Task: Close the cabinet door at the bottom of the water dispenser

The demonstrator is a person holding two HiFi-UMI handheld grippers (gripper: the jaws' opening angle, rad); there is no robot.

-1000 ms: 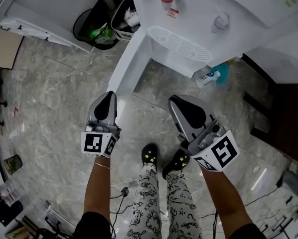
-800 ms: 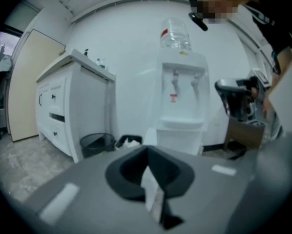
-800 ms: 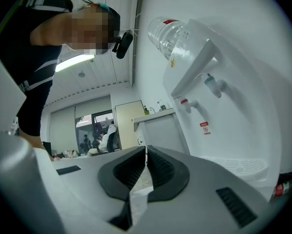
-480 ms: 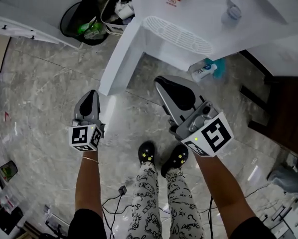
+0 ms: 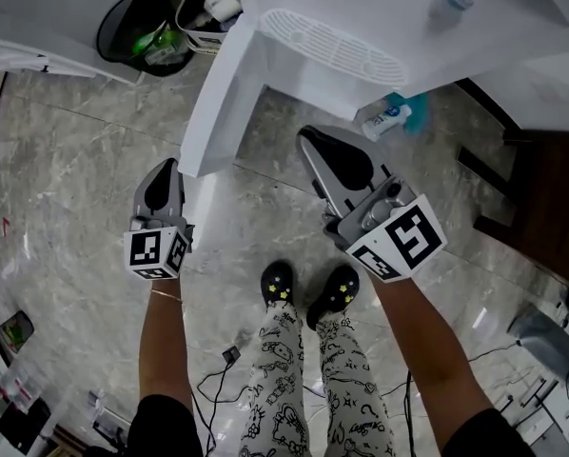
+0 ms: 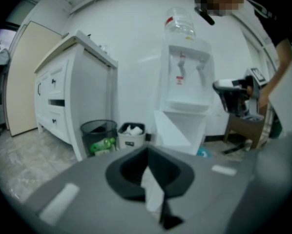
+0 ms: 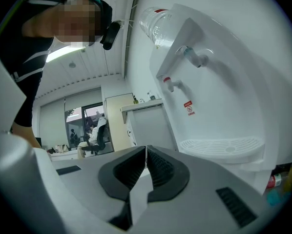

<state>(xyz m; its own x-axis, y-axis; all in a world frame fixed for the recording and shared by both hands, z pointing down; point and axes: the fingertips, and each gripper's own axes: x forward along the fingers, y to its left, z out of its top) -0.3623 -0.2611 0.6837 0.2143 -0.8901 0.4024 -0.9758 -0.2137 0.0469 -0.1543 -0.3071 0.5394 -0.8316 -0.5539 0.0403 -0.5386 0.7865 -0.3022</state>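
Note:
The white water dispenser (image 5: 361, 17) stands at the top of the head view, its drip tray (image 5: 337, 46) facing me. Its bottom cabinet door (image 5: 218, 103) stands open, swung out toward me like a white panel. My left gripper (image 5: 167, 164) is shut and empty, just left of the door's free edge, apart from it. My right gripper (image 5: 307, 132) is shut and empty, hanging in front of the open cabinet space. The left gripper view shows the dispenser (image 6: 187, 77) and the open door (image 6: 173, 130) beyond the closed left gripper (image 6: 147, 151). The right gripper (image 7: 146, 151) points past the dispenser (image 7: 209, 82).
A blue and white bottle (image 5: 389, 117) lies low beside the dispenser's base. A black bin (image 5: 137, 36) and a white bin (image 5: 204, 12) stand left of the dispenser, beside a white cupboard (image 5: 37, 27). Dark wooden furniture (image 5: 541, 208) is at the right. Cables lie behind my feet.
My left gripper has moved from under the door's edge to its left side. The right gripper has moved forward toward the open cabinet. The door stands at the same angle.

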